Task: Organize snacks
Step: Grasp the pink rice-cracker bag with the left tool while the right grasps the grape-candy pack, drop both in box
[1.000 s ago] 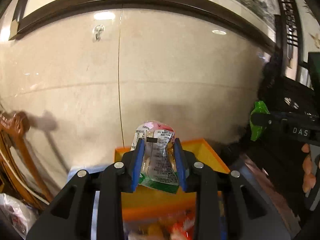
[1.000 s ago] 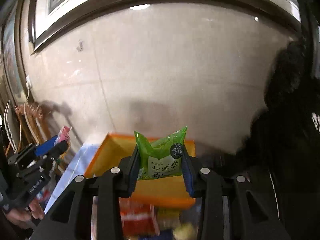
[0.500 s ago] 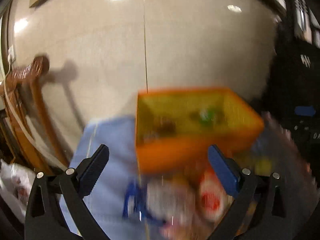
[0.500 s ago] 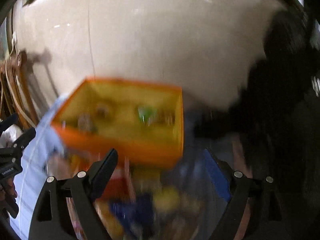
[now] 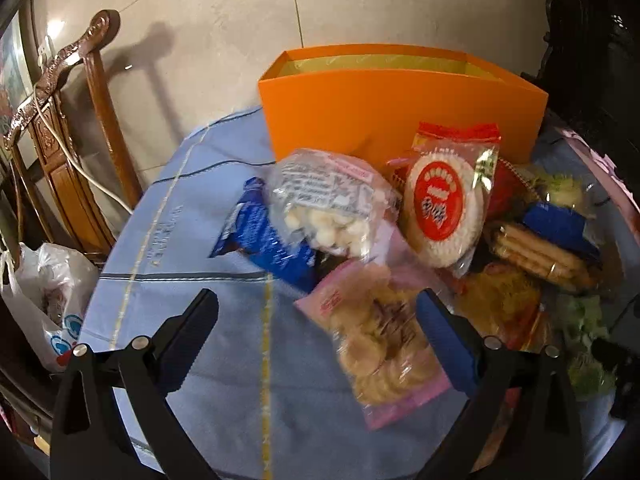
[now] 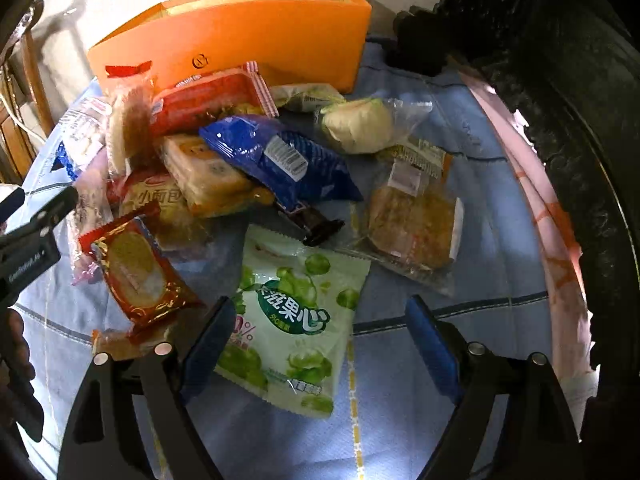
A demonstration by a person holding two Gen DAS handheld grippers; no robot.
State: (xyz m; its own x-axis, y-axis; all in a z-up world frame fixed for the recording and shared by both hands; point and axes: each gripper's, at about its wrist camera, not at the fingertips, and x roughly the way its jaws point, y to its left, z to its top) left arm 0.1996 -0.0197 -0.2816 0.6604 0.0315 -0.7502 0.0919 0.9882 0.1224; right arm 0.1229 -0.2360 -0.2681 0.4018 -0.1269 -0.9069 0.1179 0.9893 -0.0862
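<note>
Both packets are gone into the orange box (image 5: 400, 108) at the table's far edge, and both tools are back down wide open and empty: left tool (image 5: 320, 312) over the pink biscuit pack (image 5: 384, 340), right tool (image 6: 320, 316) over the green candy bag (image 6: 296, 324).

Both tongs, left (image 5: 316, 320) and right (image 6: 316, 326), now wide, empty (packets seemingly dropped), lower over snacks.

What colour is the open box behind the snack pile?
Orange outside, yellowish lining inside; the box shows best in the left wrist view.
</note>
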